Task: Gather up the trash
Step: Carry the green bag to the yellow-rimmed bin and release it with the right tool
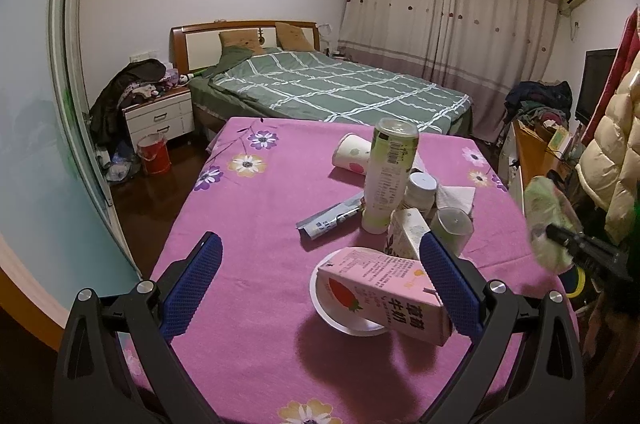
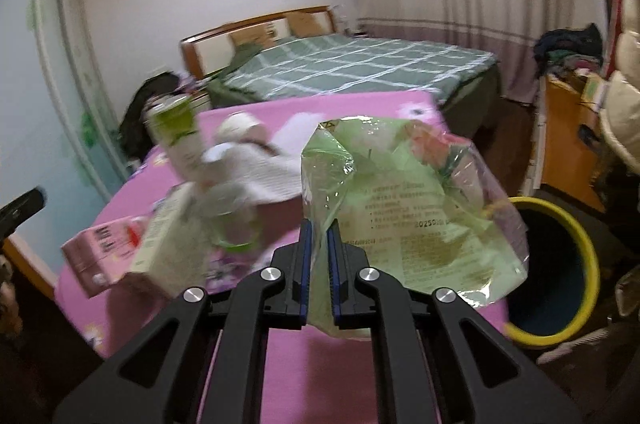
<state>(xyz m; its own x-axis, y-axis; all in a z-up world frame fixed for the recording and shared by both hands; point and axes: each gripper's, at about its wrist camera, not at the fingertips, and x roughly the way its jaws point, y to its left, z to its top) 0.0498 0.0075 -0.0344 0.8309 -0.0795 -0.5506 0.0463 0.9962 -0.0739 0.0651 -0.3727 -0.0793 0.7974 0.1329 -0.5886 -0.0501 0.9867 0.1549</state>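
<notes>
Right hand-held gripper (image 2: 319, 236) clamped on a crumpled green plastic wrapper (image 2: 420, 208), blue pads pinched together on its lower left fold, most of the sheet fanning up and to the right of the jaws. Wrapper lifted clear of the pink flowered table (image 2: 280, 364), judging by the way it hangs free. Just right of the wrapper, at the lower right of the right wrist view: a yellow-rimmed bin (image 2: 588, 264) on the floor beside the table edge, mouth tilted toward the camera, partly hidden behind the wrapper. Coming move probably a short carry rightward and down to that rim; right hand clearly the nearer one.

Left hand-held gripper (image 1: 322, 268) with jaws wide apart, nothing between the pads, hovering low over the near part of the table. Directly ahead, just left of its right finger: a pink strawberry milk carton (image 1: 384, 292) lying on its side across a white bowl (image 1: 320, 288), long axis running from upper left to lower right of the frame. Behind it, an upright tall can (image 1: 390, 176), a small carton (image 1: 408, 232), a white-capped bottle (image 1: 420, 192), a clear cup (image 1: 454, 228), a tipped paper cup (image 1: 352, 154), a flat silver sachet (image 1: 332, 218) and a napkin (image 1: 456, 198).

Left wrist view alone gives the remaining trash sharply, plus the wrapper as a blur at the right edge. Right wrist view alone shows the grip itself and the bin; table items there smeared and hard to tell apart.
</notes>
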